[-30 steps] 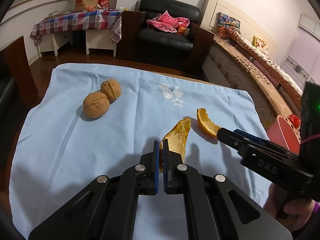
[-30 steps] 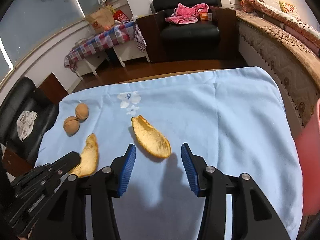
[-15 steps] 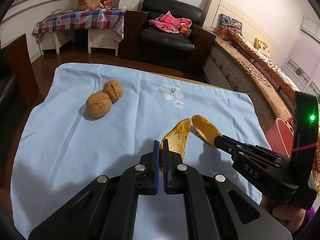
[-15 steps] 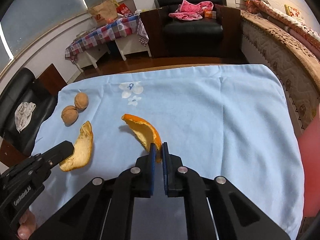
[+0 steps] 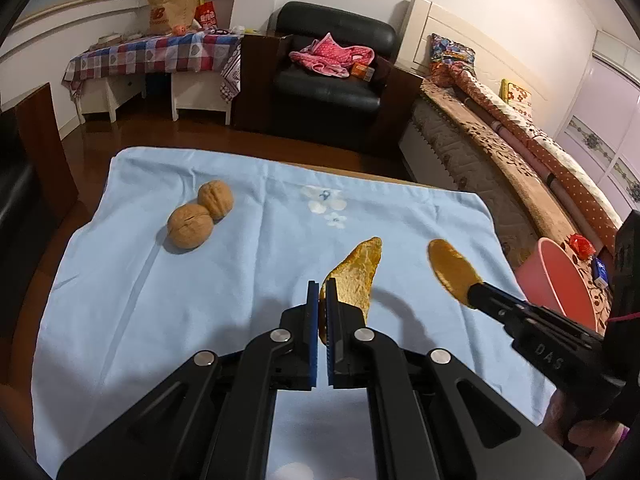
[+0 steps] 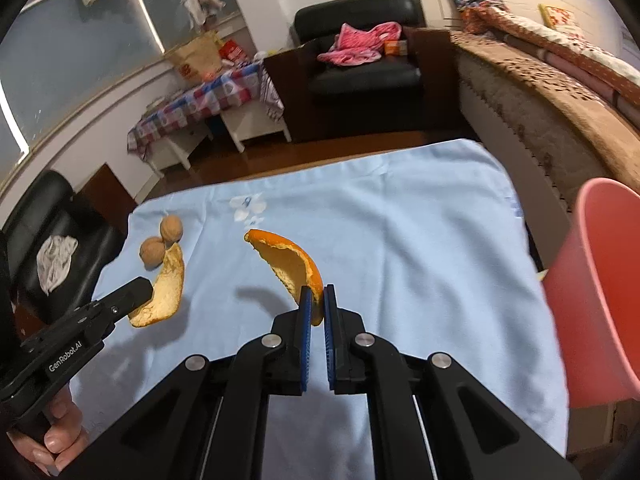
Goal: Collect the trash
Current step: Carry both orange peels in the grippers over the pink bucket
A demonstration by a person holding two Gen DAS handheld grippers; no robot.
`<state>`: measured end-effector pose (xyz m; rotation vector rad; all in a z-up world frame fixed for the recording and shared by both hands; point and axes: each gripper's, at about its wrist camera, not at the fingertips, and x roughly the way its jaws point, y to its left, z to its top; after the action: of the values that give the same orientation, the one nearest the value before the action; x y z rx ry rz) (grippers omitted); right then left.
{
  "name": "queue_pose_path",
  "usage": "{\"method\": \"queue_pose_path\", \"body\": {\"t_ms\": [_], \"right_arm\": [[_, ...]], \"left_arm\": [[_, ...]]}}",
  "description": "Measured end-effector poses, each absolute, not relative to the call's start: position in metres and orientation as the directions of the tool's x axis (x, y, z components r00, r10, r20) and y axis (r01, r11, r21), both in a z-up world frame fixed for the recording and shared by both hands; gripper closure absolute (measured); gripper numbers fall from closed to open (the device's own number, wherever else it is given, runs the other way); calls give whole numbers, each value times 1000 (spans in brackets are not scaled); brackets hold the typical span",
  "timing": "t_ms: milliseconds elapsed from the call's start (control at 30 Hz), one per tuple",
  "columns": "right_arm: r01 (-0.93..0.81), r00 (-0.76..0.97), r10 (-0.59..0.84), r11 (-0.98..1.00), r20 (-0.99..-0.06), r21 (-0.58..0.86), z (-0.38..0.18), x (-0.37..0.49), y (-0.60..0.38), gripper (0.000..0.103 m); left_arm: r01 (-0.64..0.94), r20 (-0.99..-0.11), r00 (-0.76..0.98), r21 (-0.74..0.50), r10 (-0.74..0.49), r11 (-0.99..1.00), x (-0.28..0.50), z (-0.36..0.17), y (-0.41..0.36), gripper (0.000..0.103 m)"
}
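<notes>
Gripping one orange peel by its near end, the right claw holds it above the blue-clothed desk, long axis pointing away; the pink bin stands just to its right, nearer this hand. The left claw pinches the second peel likewise. Readable lettering: "GenRobot.AI" and "DAS" on the claw bodies.

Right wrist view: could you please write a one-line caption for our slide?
Right gripper pinches an orange peel above the blue cloth, pink bin to its right.
</notes>
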<state>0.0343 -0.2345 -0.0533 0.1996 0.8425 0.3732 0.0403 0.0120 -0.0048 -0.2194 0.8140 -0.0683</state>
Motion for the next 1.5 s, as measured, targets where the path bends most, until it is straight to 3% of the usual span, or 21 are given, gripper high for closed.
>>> {"method": "queue_pose_path", "body": {"t_ms": [633, 1500], "right_arm": [[-81, 723, 270, 947, -635, 311, -33, 6, -325, 97], [208, 789, 40, 922, -613, 328, -46, -24, -472, 97]], "left_arm": [[117, -668, 716, -168, -200, 979, 40, 29, -57, 100], [416, -639, 670, -99, -378, 904, 55, 45, -232, 100]]}}
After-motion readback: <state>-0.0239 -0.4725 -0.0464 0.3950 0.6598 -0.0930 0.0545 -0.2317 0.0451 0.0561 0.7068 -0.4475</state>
